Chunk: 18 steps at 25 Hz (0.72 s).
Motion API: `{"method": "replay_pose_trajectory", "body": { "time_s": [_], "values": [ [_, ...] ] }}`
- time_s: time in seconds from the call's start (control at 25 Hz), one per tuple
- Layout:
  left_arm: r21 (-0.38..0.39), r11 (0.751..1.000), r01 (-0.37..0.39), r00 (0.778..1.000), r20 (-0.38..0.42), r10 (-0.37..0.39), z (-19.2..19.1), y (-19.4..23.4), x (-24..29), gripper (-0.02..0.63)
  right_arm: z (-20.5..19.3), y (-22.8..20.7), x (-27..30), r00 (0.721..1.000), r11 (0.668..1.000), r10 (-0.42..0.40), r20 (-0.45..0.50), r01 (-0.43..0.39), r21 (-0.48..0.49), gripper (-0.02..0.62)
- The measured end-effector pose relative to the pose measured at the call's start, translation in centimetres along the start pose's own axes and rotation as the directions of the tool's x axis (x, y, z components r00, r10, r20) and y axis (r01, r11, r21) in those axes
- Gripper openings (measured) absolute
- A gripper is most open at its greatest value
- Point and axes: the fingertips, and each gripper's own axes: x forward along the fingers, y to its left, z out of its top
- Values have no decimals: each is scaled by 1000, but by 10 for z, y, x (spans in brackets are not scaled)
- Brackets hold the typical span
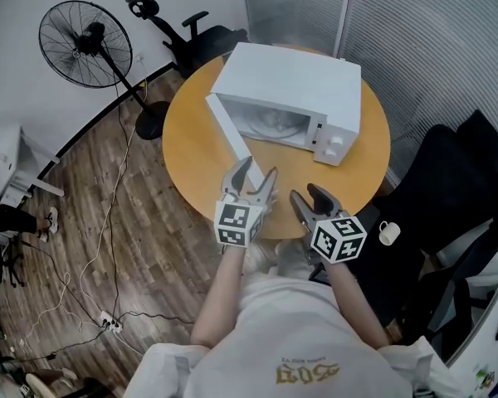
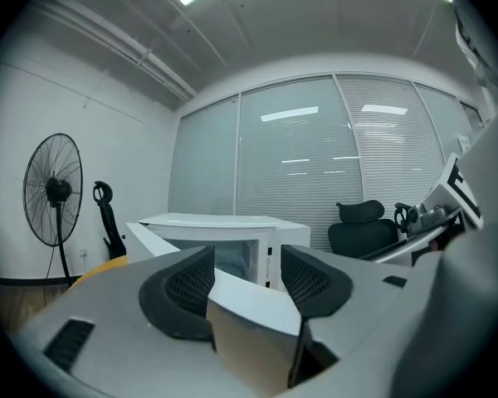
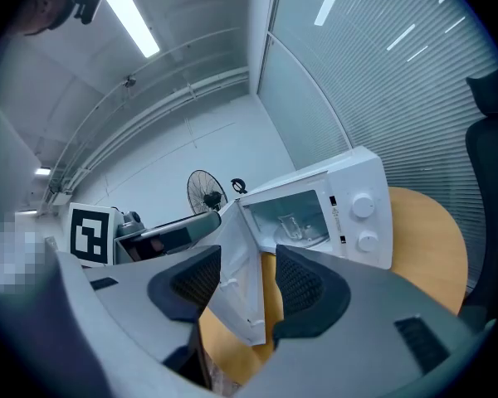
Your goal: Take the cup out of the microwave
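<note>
The left gripper is nearest, at the near edge of the table, out in front of the microwave. Its jaws are clamped on the free end of the microwave door; the left gripper view shows the white slab filling the gap from pad to pad. The right gripper is just beside it, in front of the microwave's control panel. Its jaws stand apart with nothing between them, and the door and cavity show through the gap.

The door stands swung out from the microwave's left side toward the person. The cup, of clear glass, stands upright inside the microwave cavity, on its floor. The microwave sits on the far half of the table. A standing fan is on the floor well to the microwave's left.
</note>
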Motion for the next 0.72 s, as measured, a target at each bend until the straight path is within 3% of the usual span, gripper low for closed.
{"method": "replay_pose_trajectory", "body": {
  "time_s": [0.72],
  "values": [
    [-29, 994, -103, 994, 19, 103, -3, 23, -32, 230, -16, 12, 6, 999, 999, 31, -34, -32, -5, 204]
  ]
}}
